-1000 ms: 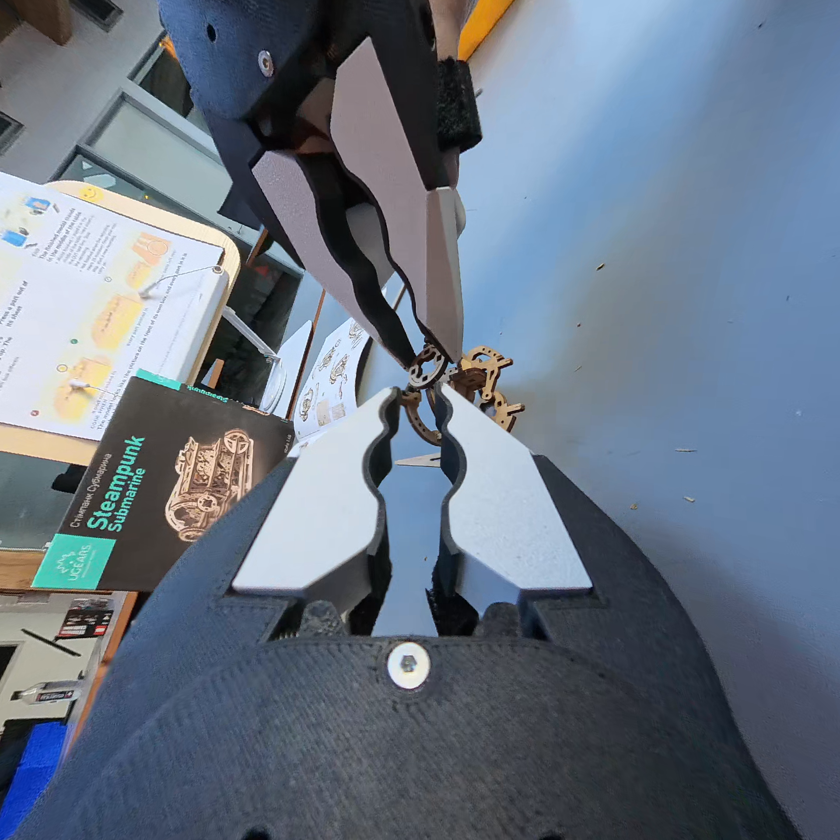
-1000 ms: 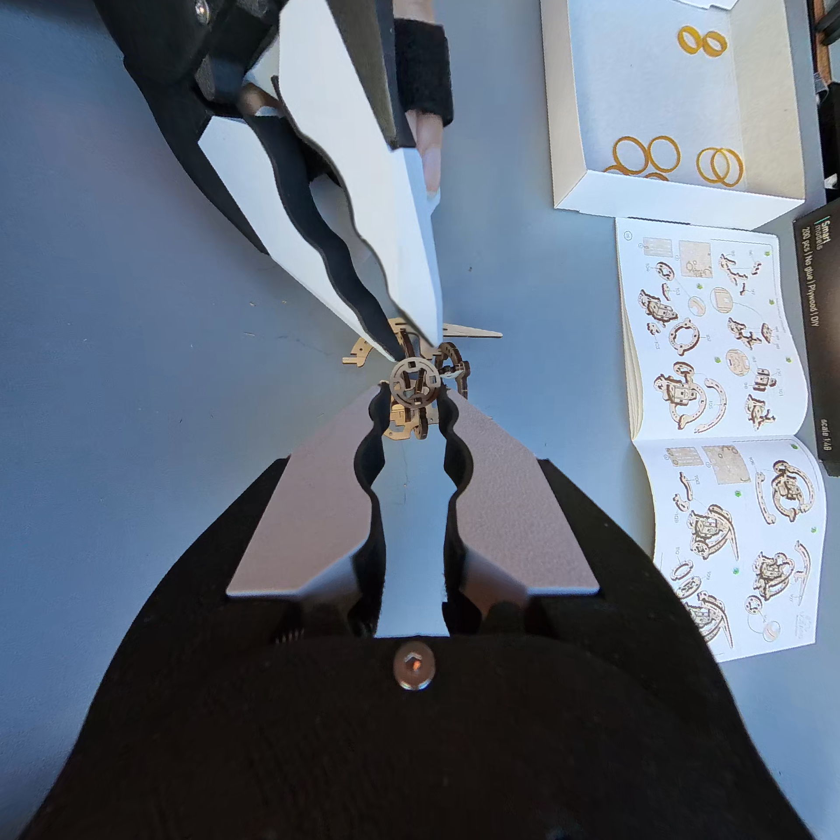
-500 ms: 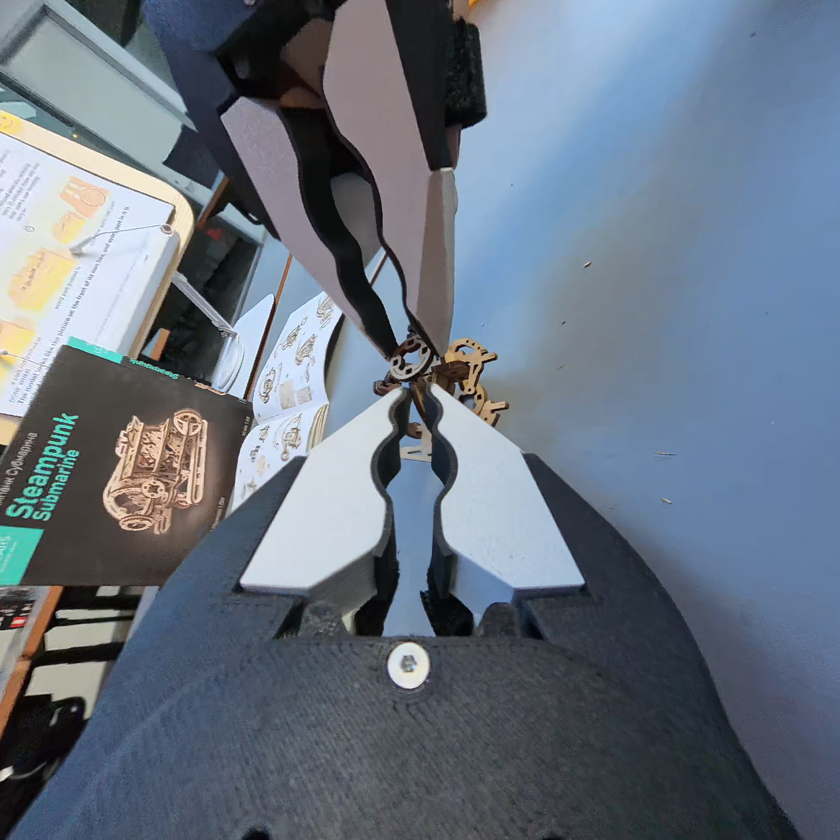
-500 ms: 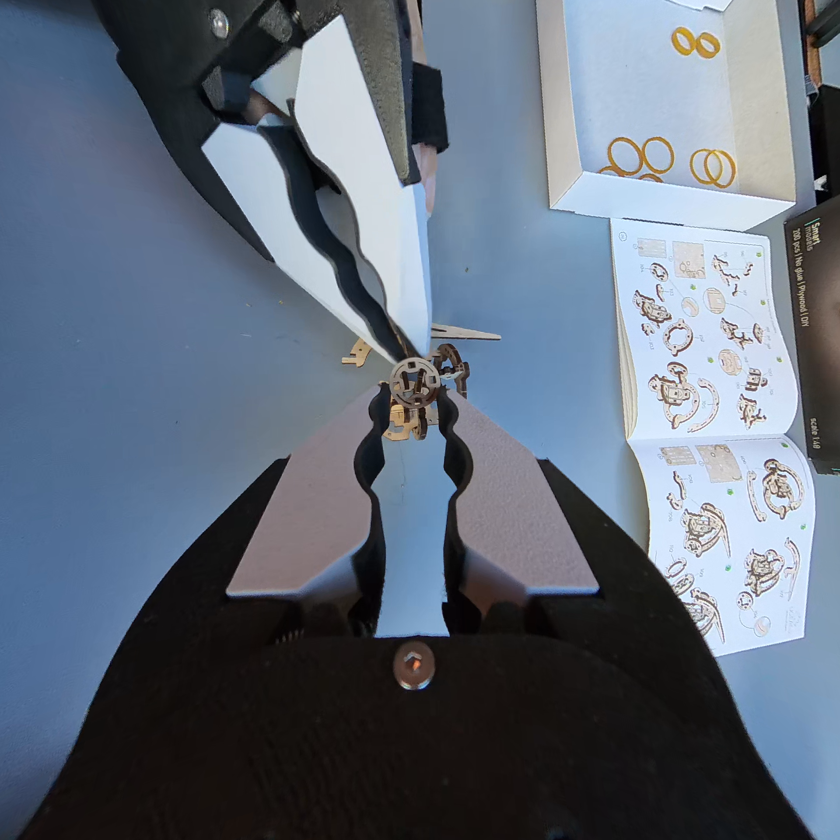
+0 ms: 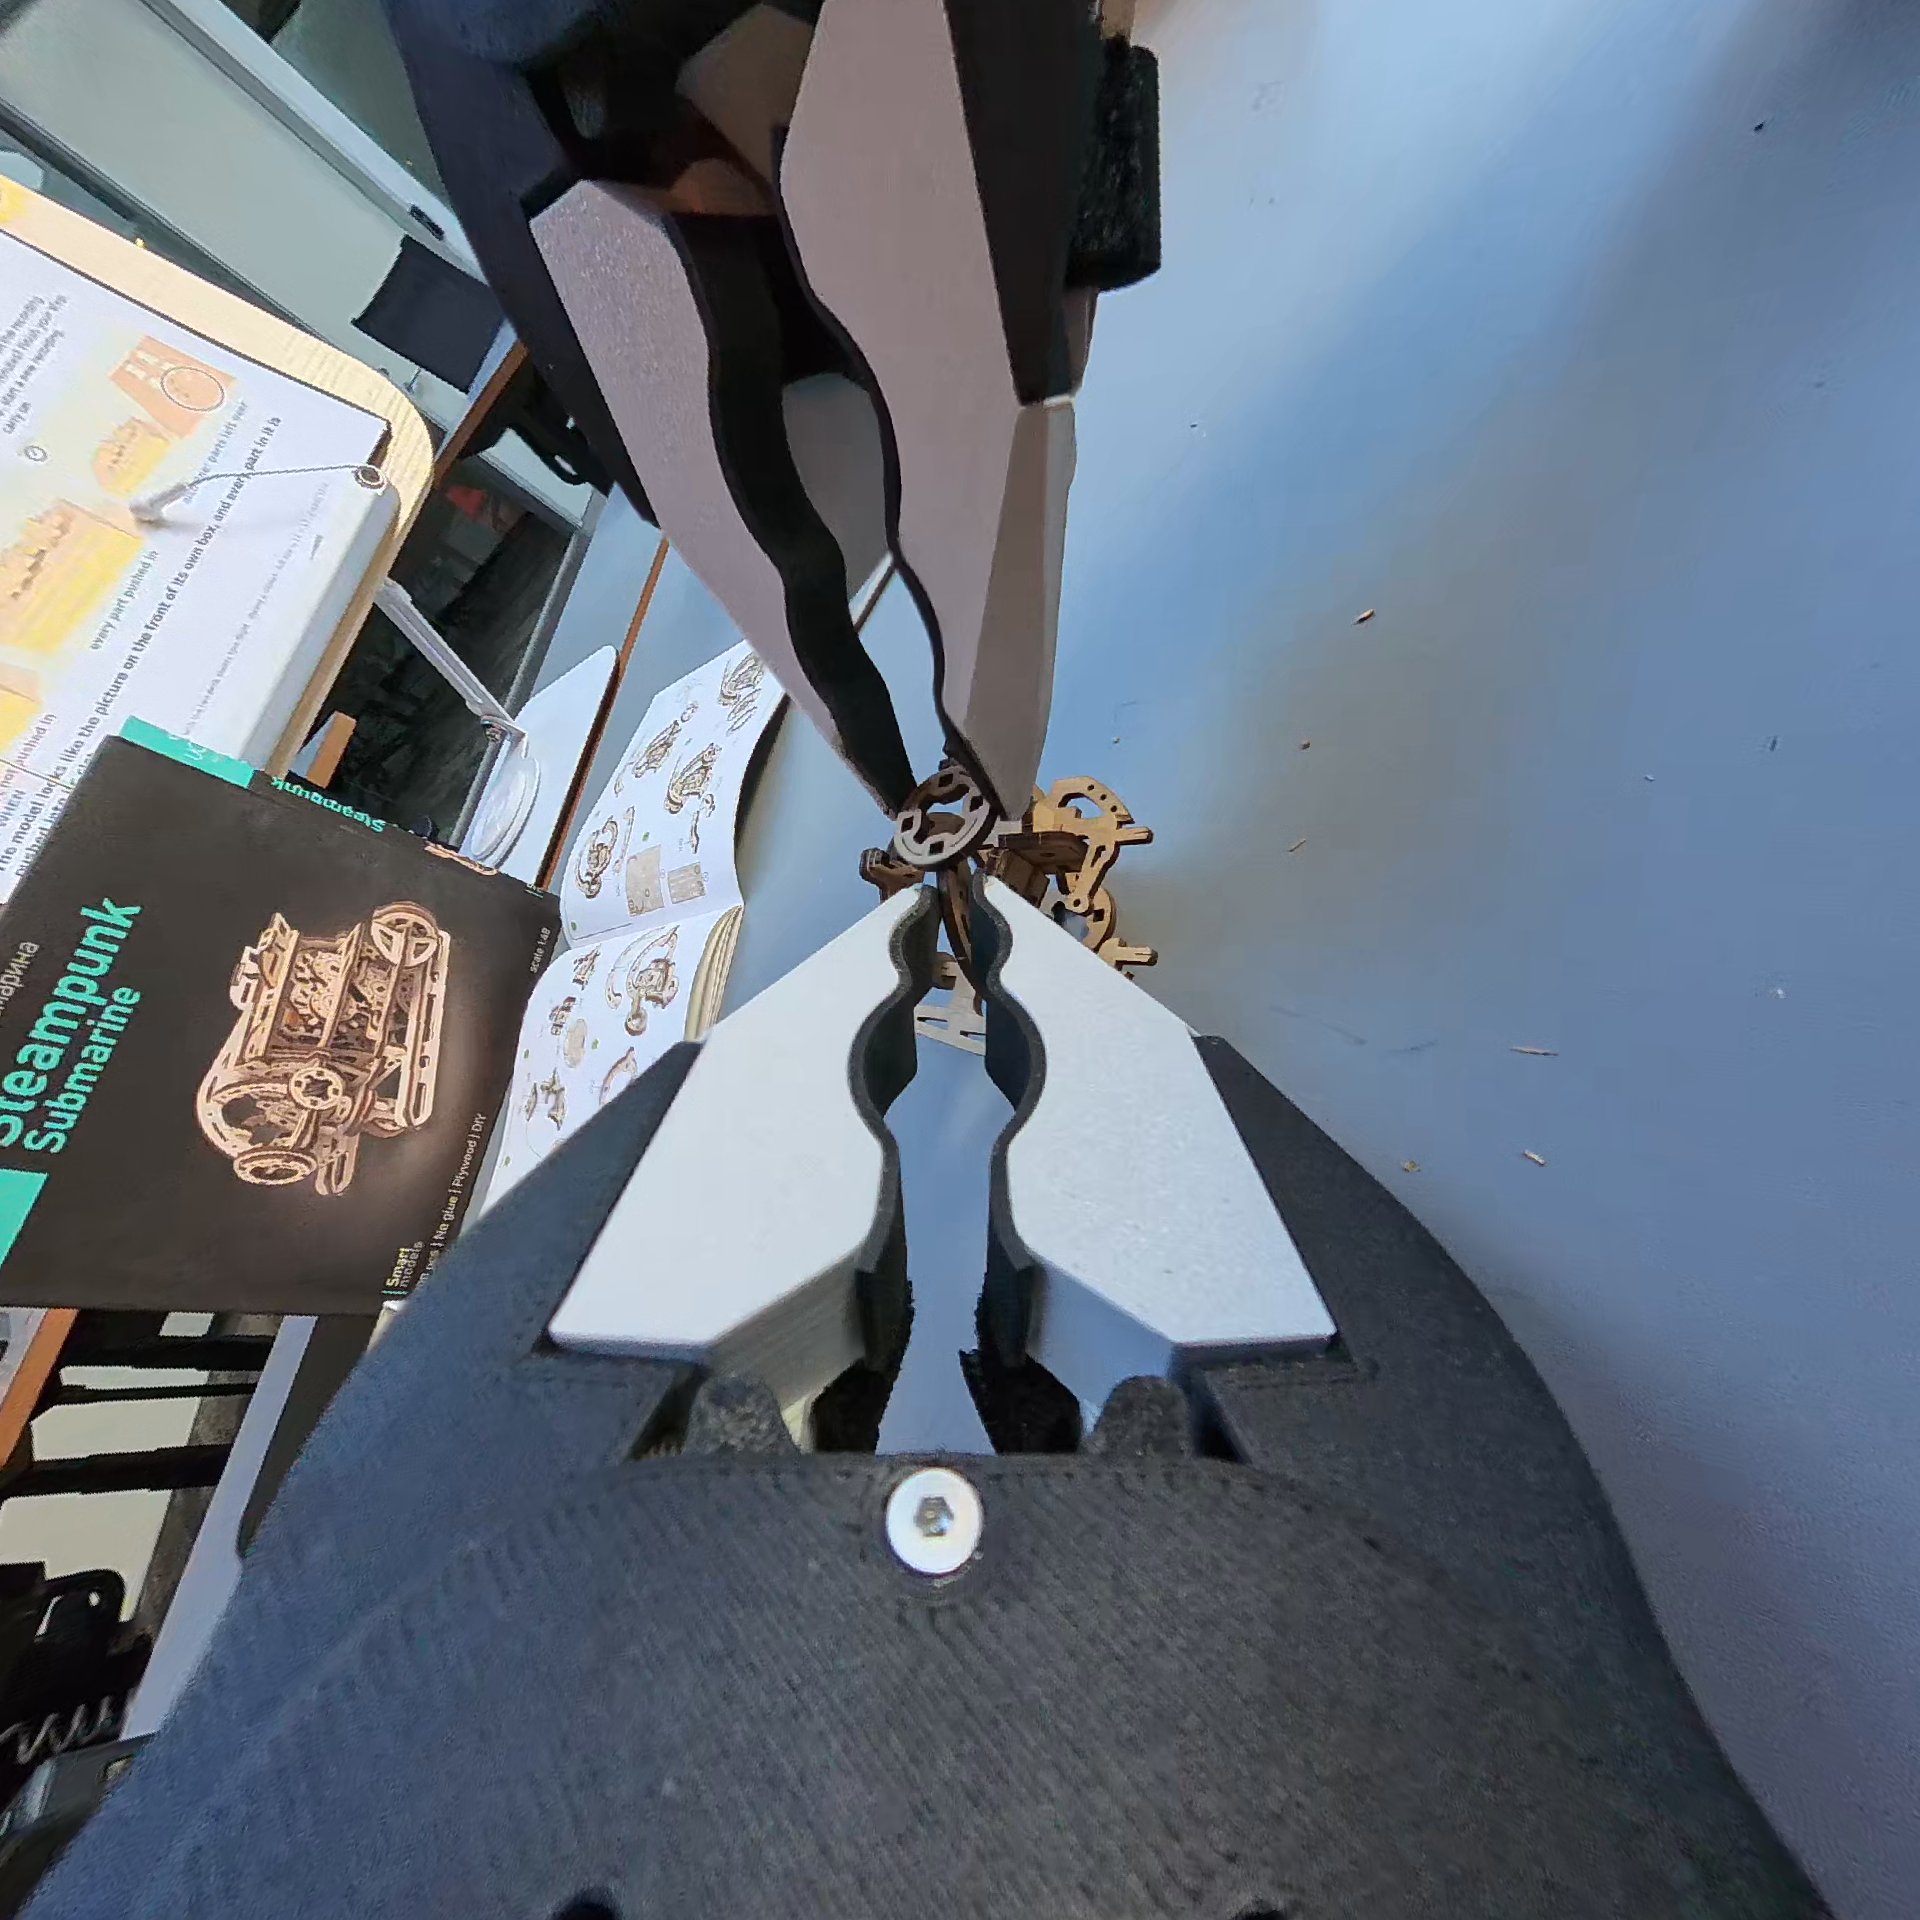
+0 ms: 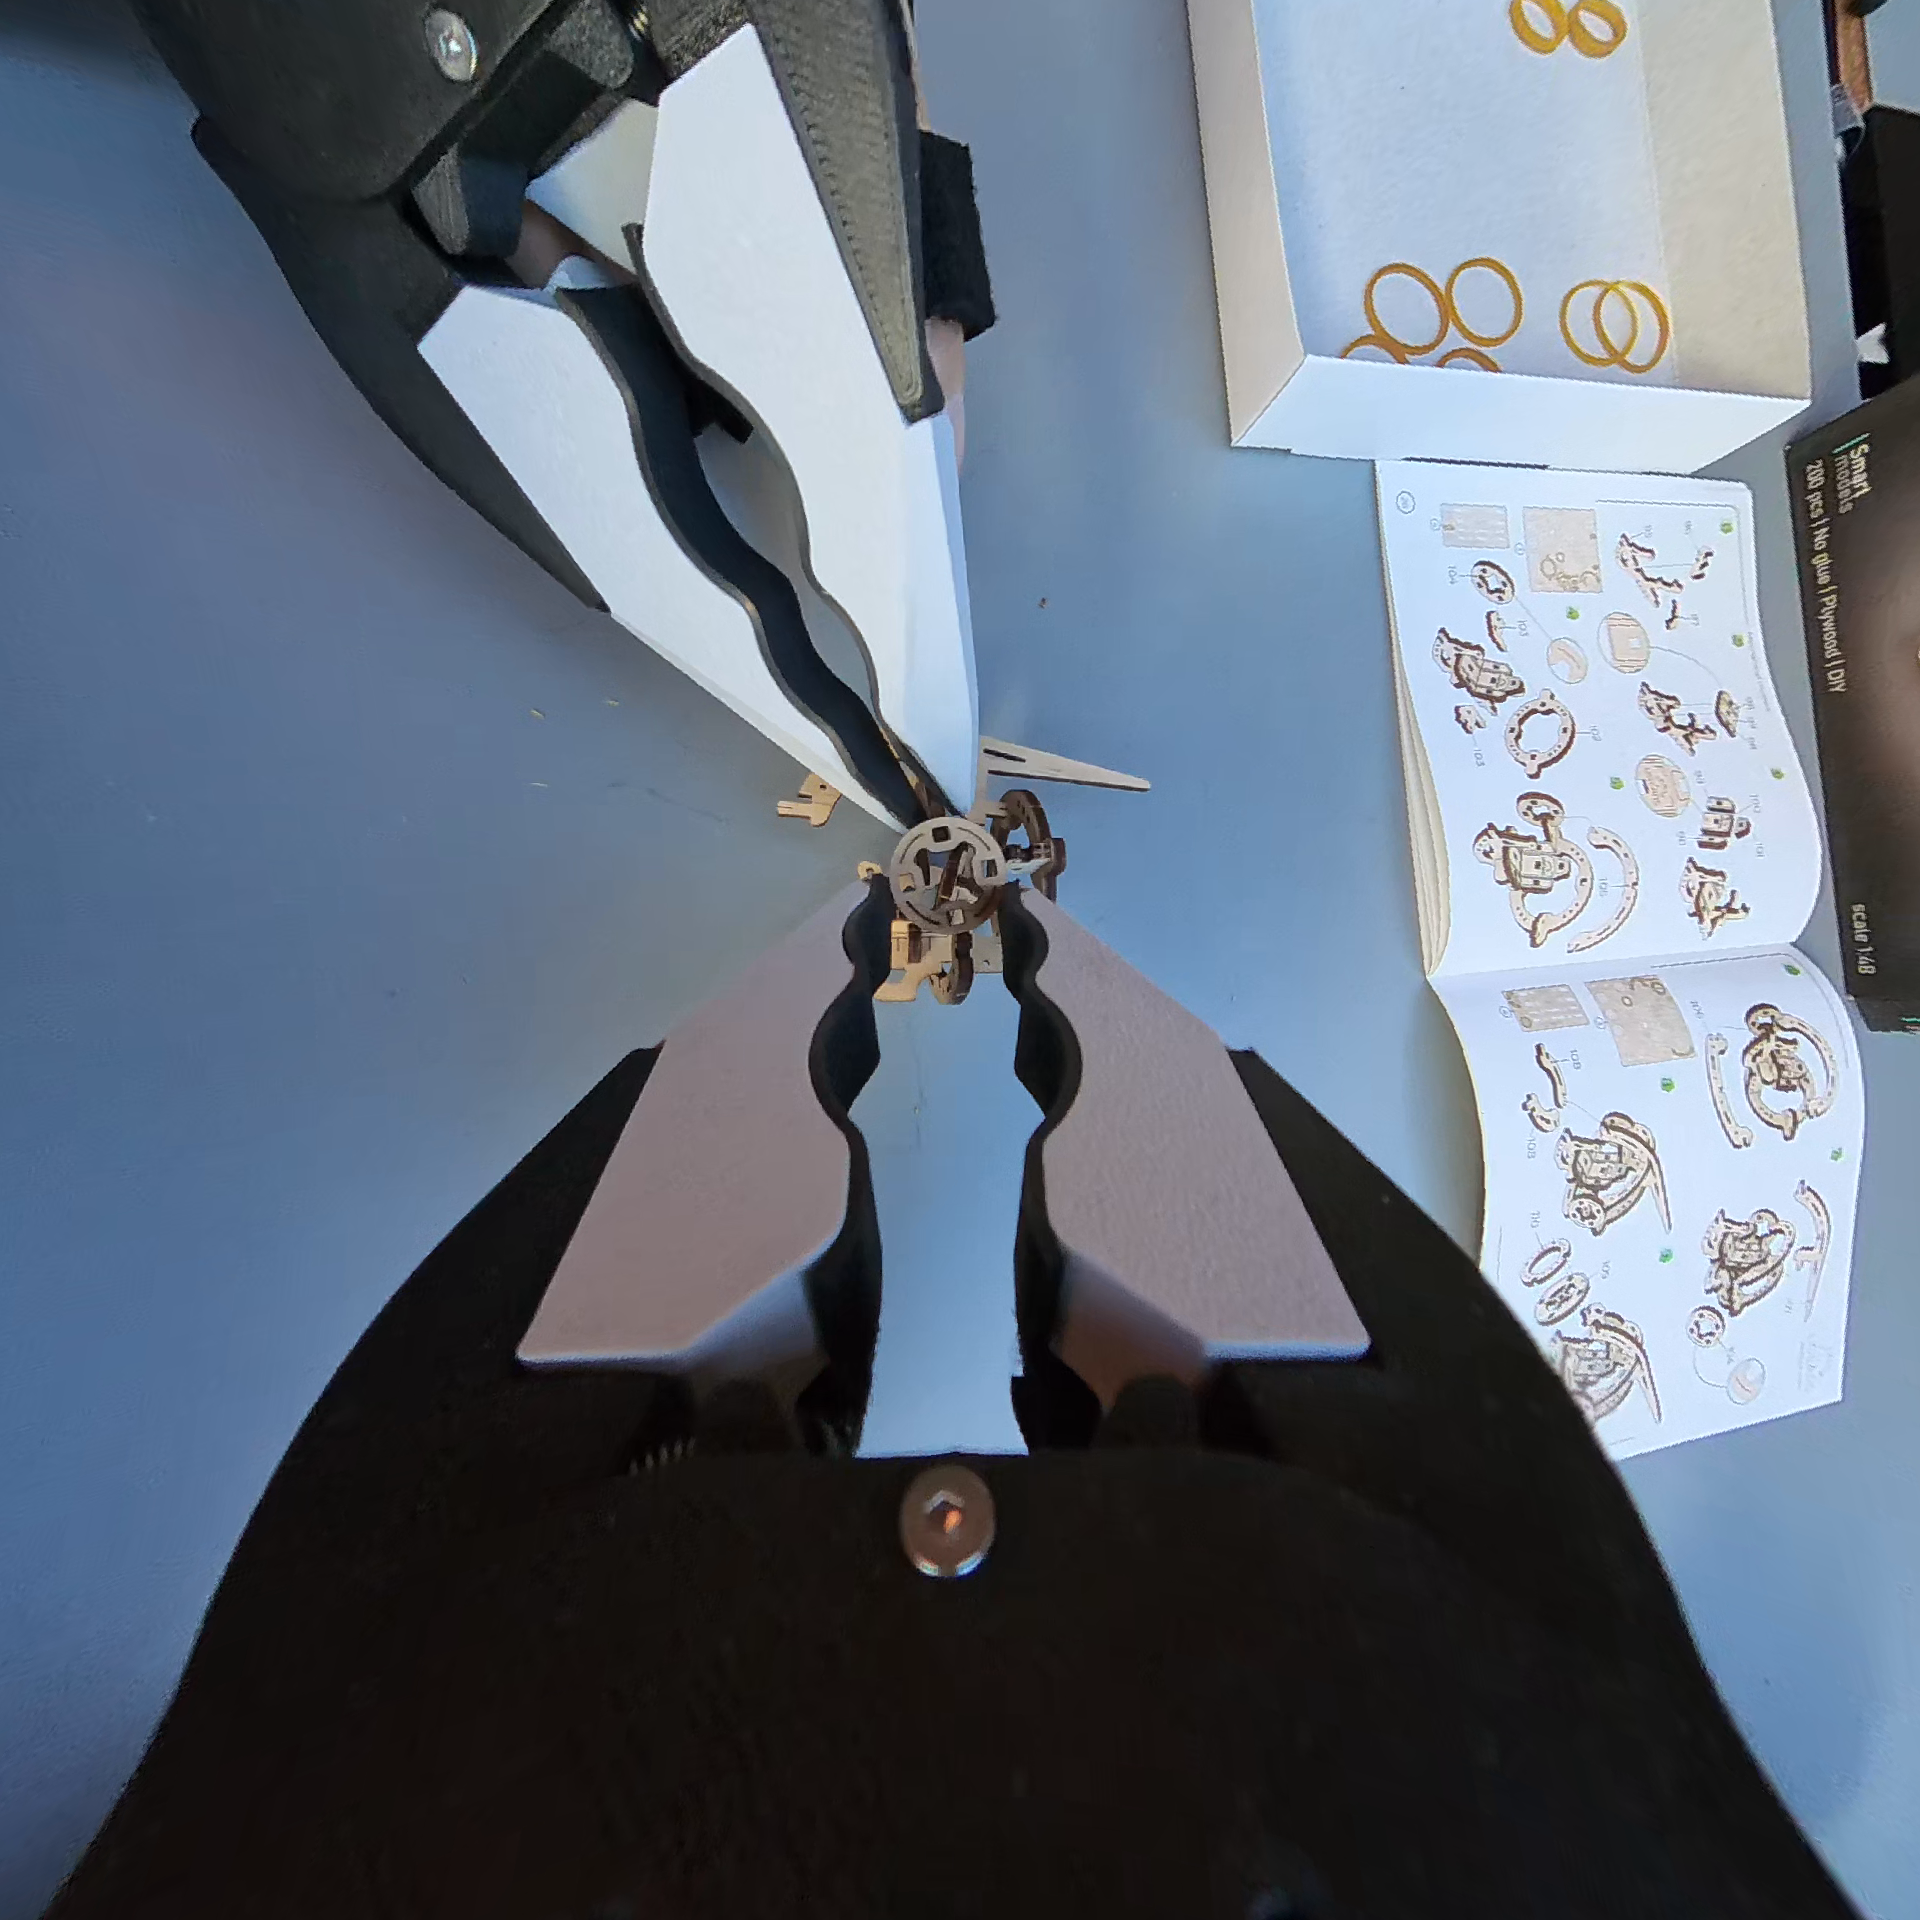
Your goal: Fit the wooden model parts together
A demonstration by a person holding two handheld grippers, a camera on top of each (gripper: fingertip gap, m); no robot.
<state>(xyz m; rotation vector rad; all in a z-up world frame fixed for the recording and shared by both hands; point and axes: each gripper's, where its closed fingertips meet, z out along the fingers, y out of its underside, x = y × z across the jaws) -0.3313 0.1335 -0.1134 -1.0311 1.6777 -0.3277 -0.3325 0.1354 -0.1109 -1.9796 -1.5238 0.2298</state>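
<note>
Pinching a thin wooden piece edge-on between its fingertips, the left gripper [image 5: 951, 914] meets the right gripper [image 6: 940, 920] tip to tip above the grey-blue table [image 5: 1507, 727]. The right gripper's jaws are closed on a small wooden sub-assembly [image 6: 930, 961], and a round slotted wooden wheel [image 6: 948, 871] sits right at the meeting point, touching both sets of tips; in the left wrist view the same wheel [image 5: 943, 829] shows dark against the other gripper's fingers, and exactly which gripper bears it cannot be told. Just behind the wheel in the right wrist view a second, ring-shaped wooden part [image 6: 1029, 842] stands on edge. Loose pieces lie on the table beneath: a pointed flat sliver [image 6: 1060, 771] and a small notched bit [image 6: 808, 808]. Farther out, an open instruction booklet [image 6: 1621, 935] with part drawings lies flat, a white box tray [image 6: 1507, 416] holding yellow rubber bands [image 6: 1444, 312] sits beyond it, and a black kit box [image 5: 260, 1039] with a model picture rests at the table edge.
</note>
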